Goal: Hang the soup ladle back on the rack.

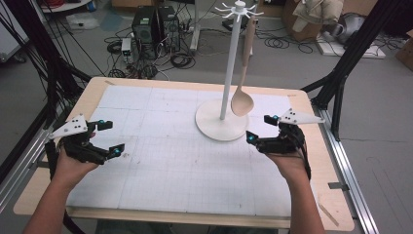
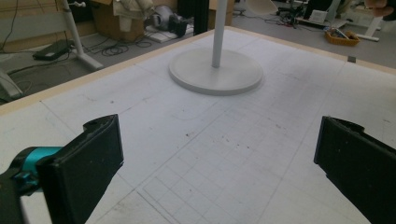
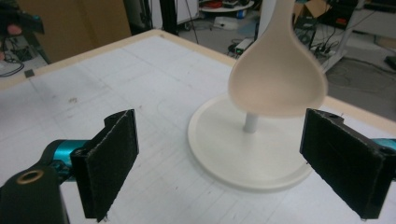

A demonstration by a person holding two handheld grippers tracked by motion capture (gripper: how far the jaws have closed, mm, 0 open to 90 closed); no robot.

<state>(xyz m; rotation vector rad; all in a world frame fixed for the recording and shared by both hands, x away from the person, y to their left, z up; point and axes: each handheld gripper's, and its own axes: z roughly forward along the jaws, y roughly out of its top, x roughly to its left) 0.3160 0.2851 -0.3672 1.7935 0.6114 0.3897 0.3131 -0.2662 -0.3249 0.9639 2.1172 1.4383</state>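
Note:
A white utensil stand with a round base rises from the far middle of the table. A pale wooden spoon hangs from a hook at the stand's top, bowl down, just above the base. My right gripper is open beside the base, right of the spoon and apart from it. In the right gripper view the spoon bowl hangs ahead of the open jaws, above the base. My left gripper stands open at the left over the mat. The left gripper view shows the stand's base farther off.
A white gridded mat covers the wooden table. Black frame posts stand at the right, and computer towers and cables lie on the floor behind. A thin wooden strip lies near the front right corner.

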